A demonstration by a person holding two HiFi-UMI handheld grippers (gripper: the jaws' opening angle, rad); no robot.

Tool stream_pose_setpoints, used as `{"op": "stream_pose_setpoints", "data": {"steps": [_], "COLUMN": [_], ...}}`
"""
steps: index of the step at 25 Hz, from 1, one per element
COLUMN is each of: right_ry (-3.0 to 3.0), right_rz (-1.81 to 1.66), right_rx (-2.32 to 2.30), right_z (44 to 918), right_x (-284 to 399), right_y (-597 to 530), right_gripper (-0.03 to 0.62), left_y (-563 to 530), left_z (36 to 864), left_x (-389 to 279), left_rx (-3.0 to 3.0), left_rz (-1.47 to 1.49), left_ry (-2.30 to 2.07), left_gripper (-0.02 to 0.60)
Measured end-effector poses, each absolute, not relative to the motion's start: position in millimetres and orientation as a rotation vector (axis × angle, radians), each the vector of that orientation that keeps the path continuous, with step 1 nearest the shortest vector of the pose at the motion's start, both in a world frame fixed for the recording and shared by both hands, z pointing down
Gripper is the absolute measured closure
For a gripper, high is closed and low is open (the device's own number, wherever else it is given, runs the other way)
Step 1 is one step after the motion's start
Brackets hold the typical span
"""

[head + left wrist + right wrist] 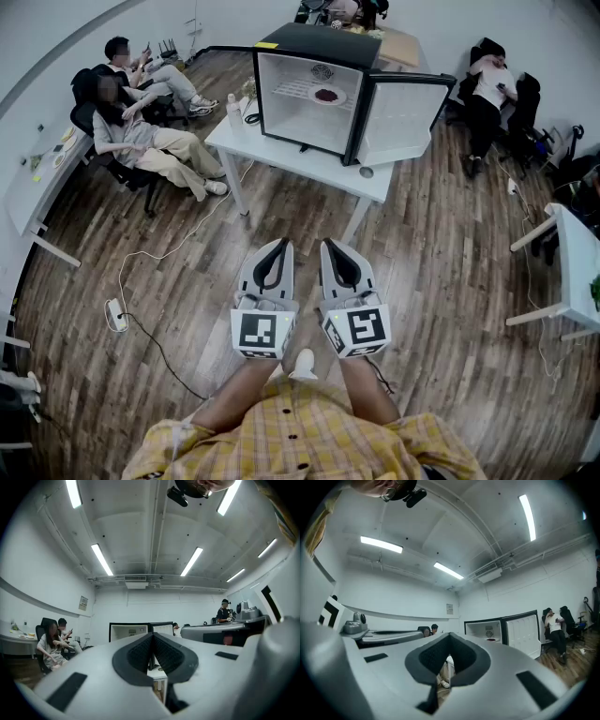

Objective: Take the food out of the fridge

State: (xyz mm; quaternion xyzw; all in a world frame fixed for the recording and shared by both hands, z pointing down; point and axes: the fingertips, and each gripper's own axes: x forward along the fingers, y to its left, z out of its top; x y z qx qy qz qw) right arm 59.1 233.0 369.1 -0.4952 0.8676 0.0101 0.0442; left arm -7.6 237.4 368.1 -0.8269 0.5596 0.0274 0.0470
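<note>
A small black fridge (314,89) stands on a white table (309,164) across the room, its door (398,117) swung open to the right. On the shelf inside lies a white plate with dark red food (326,96). My left gripper (280,244) and right gripper (329,244) are held side by side over the wooden floor, well short of the table. Both point at the fridge with jaws shut and nothing in them. The left gripper view shows its closed tips (153,635) in front of the fridge (129,631). In the right gripper view the fridge (487,630) is right of the tips (449,635).
Two people sit on chairs (141,112) at the left, another person (487,89) at the back right. White desks stand at the left wall (37,178) and the right edge (572,272). A power strip (115,314) and cable lie on the floor. A bottle (233,111) stands beside the fridge.
</note>
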Motion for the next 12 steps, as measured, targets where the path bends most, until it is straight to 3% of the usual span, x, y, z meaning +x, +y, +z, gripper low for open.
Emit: {"op": "stream_pose_setpoints", "data": {"steps": [12], "right_ry": [2.661], "right_rz": [0.017], "right_rx": [-1.482], "right_z": [371.7], "right_x": [79.3], "right_y": [229.1], "right_gripper": [0.588], "left_y": [231.8], "left_z": [367.3], "left_x": [14.8], "left_rx": [-2.516], "left_rz": [0.067], "left_ry": [1.701], "left_gripper": [0.573]}}
